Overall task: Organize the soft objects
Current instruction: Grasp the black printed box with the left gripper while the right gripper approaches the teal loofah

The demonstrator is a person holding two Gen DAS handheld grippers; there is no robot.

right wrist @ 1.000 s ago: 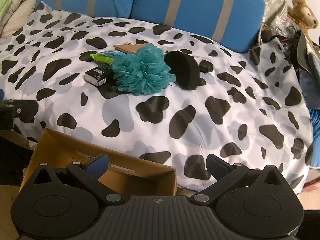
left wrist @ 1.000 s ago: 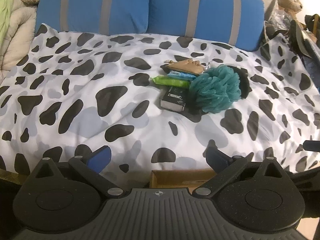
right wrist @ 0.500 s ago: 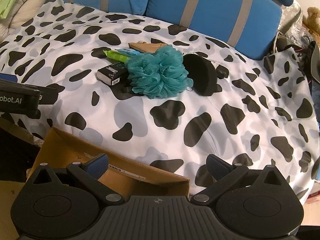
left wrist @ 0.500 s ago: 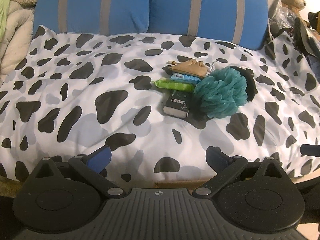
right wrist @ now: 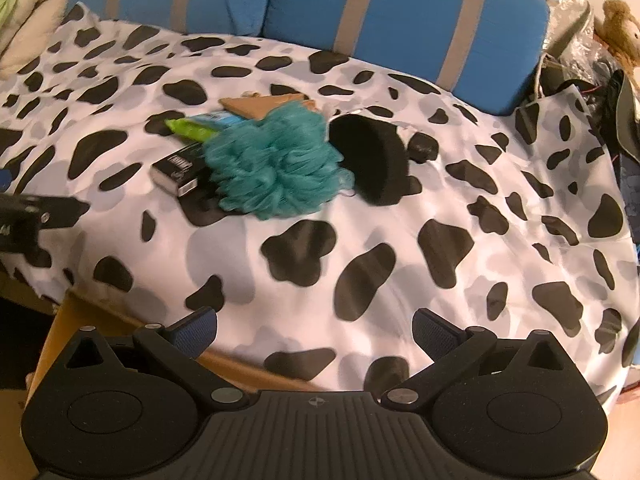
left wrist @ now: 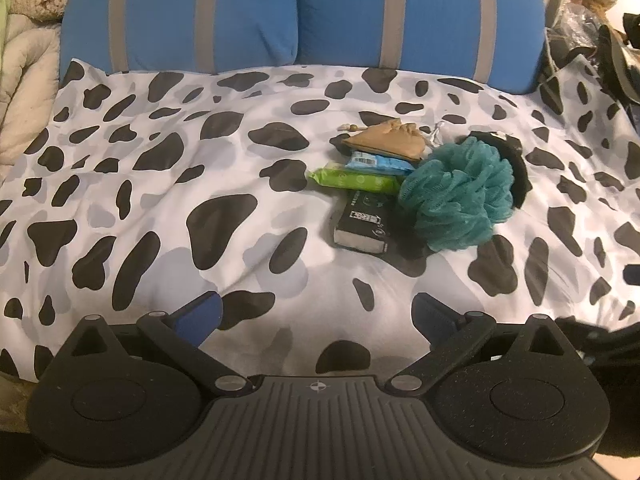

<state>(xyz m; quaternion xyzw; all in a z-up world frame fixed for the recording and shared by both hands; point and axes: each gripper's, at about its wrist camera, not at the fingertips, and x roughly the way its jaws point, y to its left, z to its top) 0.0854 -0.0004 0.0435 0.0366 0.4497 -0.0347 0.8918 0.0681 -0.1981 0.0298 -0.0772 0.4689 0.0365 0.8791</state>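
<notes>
On the bed, over a cow-print duvet [left wrist: 168, 208], the left hand-held gripper [left wrist: 316, 312] hovers with its fingers spread wide apart, holding nothing and touching nothing. The right hand-held gripper [right wrist: 314, 326] is likewise fully spread and empty, poised above the near edge of the bed, where the rim of a cardboard box [right wrist: 60, 328] shows beneath it. Well ahead of both lies a small cluster of things: a teal bath pouf [left wrist: 460, 196] in the middle, touching a black round sponge [right wrist: 372, 160] on its right. Just to the pouf's left sit a black box [left wrist: 362, 222], a green packet [left wrist: 352, 179], a light blue packet [left wrist: 376, 161] and a tan pouch [left wrist: 390, 142], all crowded together. Two blue pillows [left wrist: 304, 16] with grey stripes stand along the head of the bed.
</notes>
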